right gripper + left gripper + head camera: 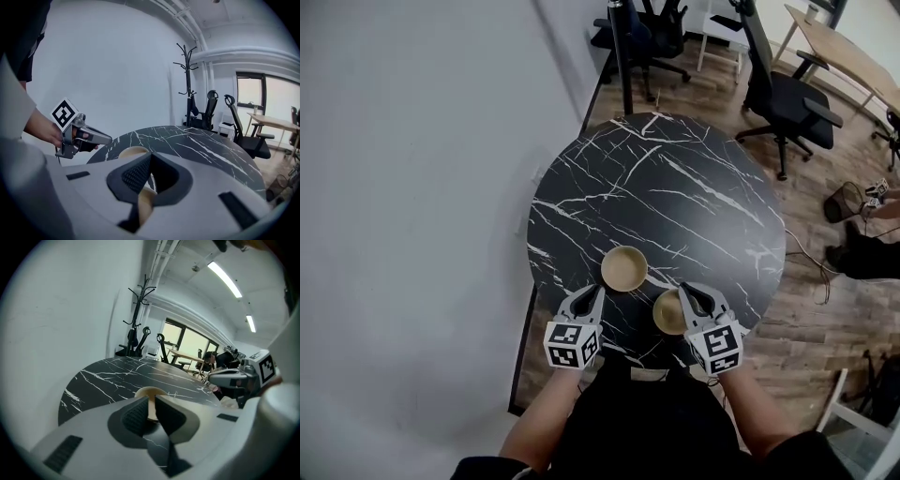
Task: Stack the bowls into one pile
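Black marble table (675, 187) by a white wall (412, 141) bore one bowl (623, 269) before the barely-parted left gripper (596, 292); right gripper (686, 291) clamped a half-hidden second bowl (667, 314).

In the head view the right gripper (687, 294) covers the right side of the near bowl (666, 312), and our own body hides the bench's (656, 187) near edge. In the right gripper view only a pale sliver of that bowl shows between the jaws, which also mask part of the far bowl (132, 151). The left gripper's (152, 404) jaws hide most of the far bowl; we cannot tell whether they touch it. The head view's right edge cuts off a person (870, 253).
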A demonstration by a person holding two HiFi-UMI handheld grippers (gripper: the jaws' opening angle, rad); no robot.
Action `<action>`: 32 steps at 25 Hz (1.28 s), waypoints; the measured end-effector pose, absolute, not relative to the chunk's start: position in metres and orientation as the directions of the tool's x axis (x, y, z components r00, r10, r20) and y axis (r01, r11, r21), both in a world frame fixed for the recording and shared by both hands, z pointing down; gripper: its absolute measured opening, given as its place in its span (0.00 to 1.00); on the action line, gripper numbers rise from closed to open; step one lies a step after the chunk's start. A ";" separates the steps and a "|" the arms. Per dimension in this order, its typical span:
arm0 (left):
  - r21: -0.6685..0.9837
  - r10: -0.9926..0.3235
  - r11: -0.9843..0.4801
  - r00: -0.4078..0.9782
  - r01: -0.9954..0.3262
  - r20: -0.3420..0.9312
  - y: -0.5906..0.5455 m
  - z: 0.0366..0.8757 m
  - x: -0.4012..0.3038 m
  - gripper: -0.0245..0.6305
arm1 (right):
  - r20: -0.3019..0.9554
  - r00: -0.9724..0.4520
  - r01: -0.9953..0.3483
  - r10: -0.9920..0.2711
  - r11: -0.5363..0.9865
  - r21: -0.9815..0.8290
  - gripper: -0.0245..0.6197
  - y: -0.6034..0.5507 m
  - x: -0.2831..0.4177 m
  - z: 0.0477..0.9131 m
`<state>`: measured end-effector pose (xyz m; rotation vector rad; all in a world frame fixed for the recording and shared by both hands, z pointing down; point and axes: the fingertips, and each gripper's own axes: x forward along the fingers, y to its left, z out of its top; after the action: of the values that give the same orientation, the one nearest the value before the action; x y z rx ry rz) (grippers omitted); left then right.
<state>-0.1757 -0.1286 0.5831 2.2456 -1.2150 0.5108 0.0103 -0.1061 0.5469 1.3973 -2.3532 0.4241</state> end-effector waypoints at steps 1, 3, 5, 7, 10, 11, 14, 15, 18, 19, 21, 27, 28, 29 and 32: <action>0.298 -0.628 -0.457 0.542 -0.838 0.559 -0.131 0.587 -0.173 0.17 | 0.459 -0.434 -0.887 -0.775 0.457 -0.068 0.05 -0.107 0.011 0.547; 0.339 -0.595 -0.453 0.563 -0.824 0.573 -0.137 0.597 -0.169 0.30 | 0.460 -0.425 -0.893 -0.779 0.446 -0.070 0.05 -0.106 0.013 0.548; 0.336 -0.585 -0.449 0.557 -0.828 0.590 -0.143 0.604 -0.169 0.33 | 0.463 -0.417 -0.897 -0.782 0.435 -0.073 0.05 -0.104 0.015 0.550; 0.326 -0.578 -0.447 0.548 -0.833 0.605 -0.151 0.611 -0.169 0.33 | 0.467 -0.409 -0.902 -0.784 0.426 -0.076 0.05 -0.102 0.017 0.552; 0.324 -0.558 -0.443 0.540 -0.836 0.630 -0.162 0.622 -0.169 0.33 | 0.472 -0.400 -0.907 -0.786 0.414 -0.080 0.05 -0.100 0.019 0.555; 0.325 -0.549 -0.441 0.538 -0.837 0.639 -0.165 0.626 -0.169 0.33 | 0.474 -0.398 -0.908 -0.786 0.411 -0.081 0.05 -0.099 0.020 0.556; 0.334 -0.525 -0.434 0.536 -0.837 0.661 -0.173 0.638 -0.165 0.32 | 0.477 -0.391 -0.912 -0.787 0.402 -0.083 0.05 -0.097 0.023 0.557; 0.332 -0.520 -0.432 0.533 -0.838 0.668 -0.175 0.642 -0.164 0.32 | 0.477 -0.389 -0.913 -0.788 0.400 -0.084 0.05 -0.097 0.024 0.558; 0.311 -0.513 -0.429 0.512 -0.848 0.689 -0.182 0.653 -0.164 0.32 | 0.472 -0.380 -0.917 -0.795 0.390 -0.082 0.05 -0.096 0.027 0.558; 0.304 -0.510 -0.428 0.505 -0.851 0.696 -0.183 0.656 -0.164 0.32 | 0.471 -0.378 -0.918 -0.797 0.387 -0.081 0.05 -0.096 0.029 0.557; 0.295 -0.506 -0.426 0.495 -0.855 0.706 -0.186 0.661 -0.165 0.31 | 0.472 -0.371 -0.922 -0.800 0.379 -0.082 0.05 -0.094 0.030 0.557; 0.251 -0.521 -0.449 0.480 -0.858 0.706 -0.195 0.666 -0.164 0.24 | 0.488 -0.348 -0.932 -0.801 0.353 -0.085 0.05 -0.085 0.035 0.562; 0.241 -0.525 -0.454 0.476 -0.858 0.705 -0.196 0.667 -0.163 0.23 | 0.488 -0.351 -0.931 -0.799 0.355 -0.088 0.05 -0.083 0.035 0.562; 0.234 -0.528 -0.458 0.474 -0.858 0.704 -0.197 0.668 -0.162 0.22 | 0.489 -0.354 -0.929 -0.797 0.358 -0.089 0.05 -0.081 0.034 0.563; 0.237 -0.538 -0.460 0.480 -0.856 0.693 -0.199 0.667 -0.157 0.18 | 0.495 -0.344 -0.933 -0.798 0.349 -0.086 0.05 -0.079 0.037 0.562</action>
<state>-0.1567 -0.1994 0.6673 2.1579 -1.1473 0.7281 0.0372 -0.0789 0.5625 1.5227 -2.2504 0.5081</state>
